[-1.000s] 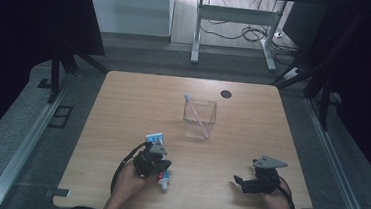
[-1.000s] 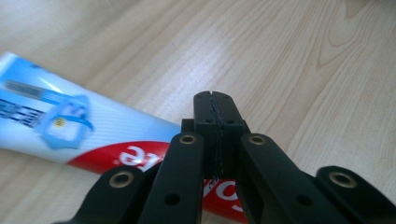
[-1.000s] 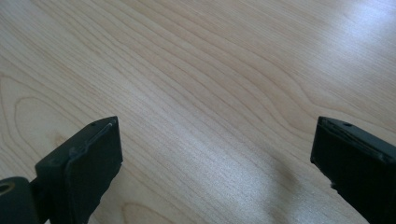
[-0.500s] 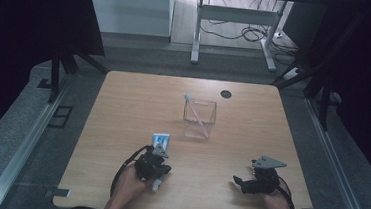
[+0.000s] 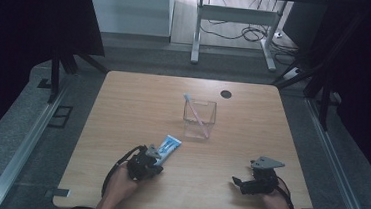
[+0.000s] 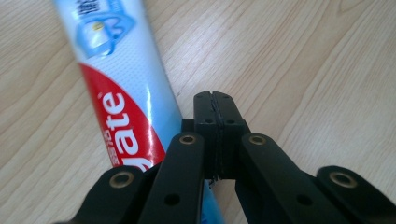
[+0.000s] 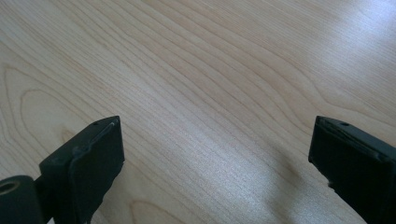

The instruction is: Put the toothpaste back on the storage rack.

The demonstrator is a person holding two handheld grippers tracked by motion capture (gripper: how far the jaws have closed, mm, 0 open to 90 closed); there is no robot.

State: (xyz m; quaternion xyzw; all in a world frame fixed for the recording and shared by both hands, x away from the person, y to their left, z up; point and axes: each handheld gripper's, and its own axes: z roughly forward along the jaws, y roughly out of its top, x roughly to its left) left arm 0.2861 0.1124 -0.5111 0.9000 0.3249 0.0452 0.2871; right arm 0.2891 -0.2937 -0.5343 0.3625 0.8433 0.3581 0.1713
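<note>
We see the toothpaste tube [image 5: 167,148] lying flat on the counter [image 5: 123,109], in the near left part of it, with its flat crimped end pointing toward the clear box. The tube is soft plastic, white and light blue with a red band and white letters, and its surface is glossy in the left gripper view [image 6: 126,93].

The left hand-held gripper [image 5: 153,163] is at the near end of the tube. In its own view its two black jaws are pressed fully together with nothing between them, and the tube lies just beside them, on the left of that picture. Whether the jaws touch the tube we cannot tell.

Farther away, near the middle of the counter, stands a clear container [image 5: 199,118] of square shape with thin transparent walls. Inside it we see one toothbrush [image 5: 195,113], pale pink, leaning diagonally, with its head above the rim at the far left corner.

The right hand-held gripper [image 5: 240,183] rests low at the near right side, well apart from the tube and the container. Its jaws are wide apart and hold nothing; between them we see light wood with a wavy grain [image 7: 210,116].

A small dark round hole [image 5: 226,94] is in the counter near the far edge.
</note>
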